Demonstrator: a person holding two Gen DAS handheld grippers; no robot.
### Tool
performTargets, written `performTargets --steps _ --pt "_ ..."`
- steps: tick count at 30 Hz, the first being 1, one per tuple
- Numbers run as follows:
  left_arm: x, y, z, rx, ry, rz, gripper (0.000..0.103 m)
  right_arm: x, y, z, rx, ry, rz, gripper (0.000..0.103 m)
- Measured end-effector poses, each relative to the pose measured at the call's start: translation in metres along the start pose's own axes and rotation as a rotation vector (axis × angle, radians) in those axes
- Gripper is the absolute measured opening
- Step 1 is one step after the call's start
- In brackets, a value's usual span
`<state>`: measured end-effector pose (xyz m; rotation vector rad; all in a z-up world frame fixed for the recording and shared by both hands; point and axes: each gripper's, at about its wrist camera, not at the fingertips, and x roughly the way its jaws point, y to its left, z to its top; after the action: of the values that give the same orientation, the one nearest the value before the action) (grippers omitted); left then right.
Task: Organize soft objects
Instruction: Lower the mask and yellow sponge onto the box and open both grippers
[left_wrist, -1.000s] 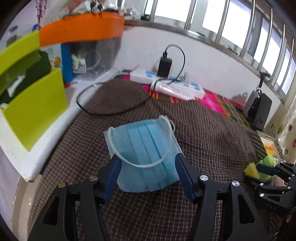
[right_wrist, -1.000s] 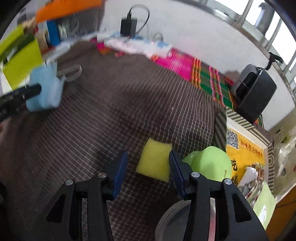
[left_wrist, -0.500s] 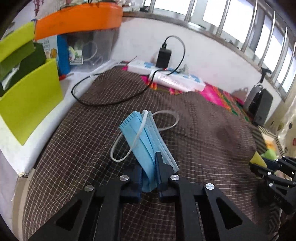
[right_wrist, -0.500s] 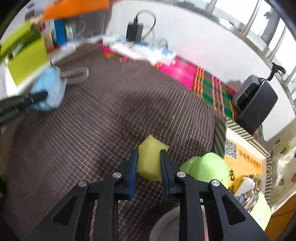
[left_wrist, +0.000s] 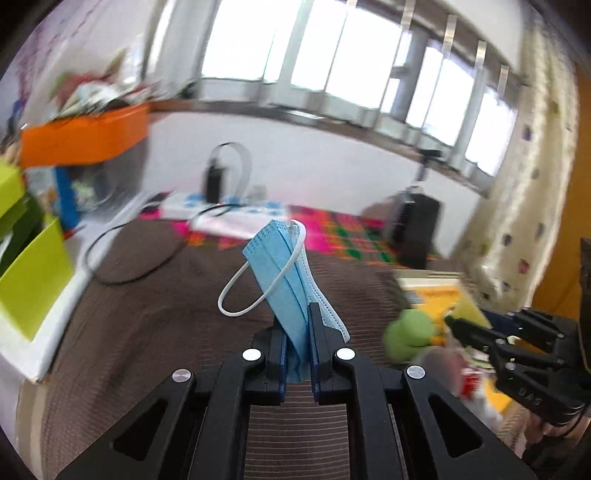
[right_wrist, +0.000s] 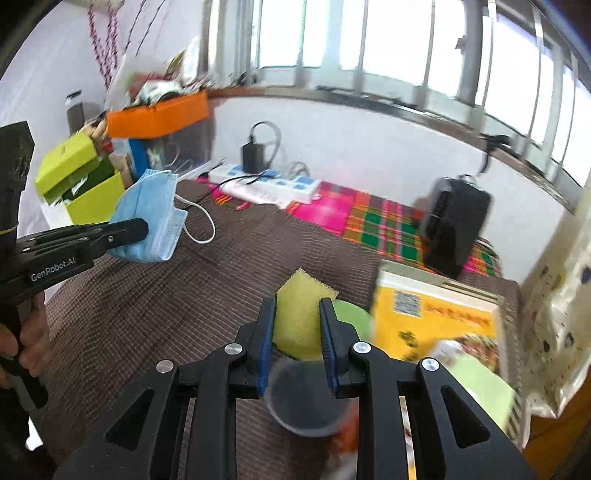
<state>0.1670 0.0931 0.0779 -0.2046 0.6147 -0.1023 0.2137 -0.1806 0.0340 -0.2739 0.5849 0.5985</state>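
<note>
My left gripper (left_wrist: 295, 325) is shut on a folded blue face mask (left_wrist: 284, 273) and holds it up off the brown checked cloth (left_wrist: 159, 317); a white ear loop hangs to its left. The mask also shows in the right wrist view (right_wrist: 147, 218), pinched by the left gripper (right_wrist: 136, 229). My right gripper (right_wrist: 297, 314) is shut on a yellow-green sponge (right_wrist: 297, 317) and holds it above a grey cup (right_wrist: 306, 402). The right gripper shows in the left wrist view (left_wrist: 469, 325) with the sponge's tip.
A green soft object (left_wrist: 410, 336) lies beside a yellow book (right_wrist: 436, 321). A black box (right_wrist: 454, 225) stands at the back right. A white power strip (right_wrist: 266, 184) with a charger lies by the wall. Green and orange bins (right_wrist: 88, 173) stand at the left.
Both grippers closed on their objects, the left on the mask and the right on the sponge, then lifted them off the cloth. Both views now tilt upward toward the windows.
</note>
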Motion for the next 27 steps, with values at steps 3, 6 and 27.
performTargets --steps 3,6,27 --pt "-0.002 -0.034 0.001 0.047 -0.002 -0.063 0.009 -0.021 -0.021 -0.012 0.039 -0.017 -0.036 0.024" --pt "-0.002 -0.068 -0.002 0.09 0.005 -0.121 0.009 -0.036 -0.04 -0.025 0.074 -0.024 -0.073 0.024" --pt "0.048 -0.219 -0.098 0.293 0.292 -0.367 0.009 -0.053 -0.119 -0.131 0.273 0.106 -0.066 0.024"
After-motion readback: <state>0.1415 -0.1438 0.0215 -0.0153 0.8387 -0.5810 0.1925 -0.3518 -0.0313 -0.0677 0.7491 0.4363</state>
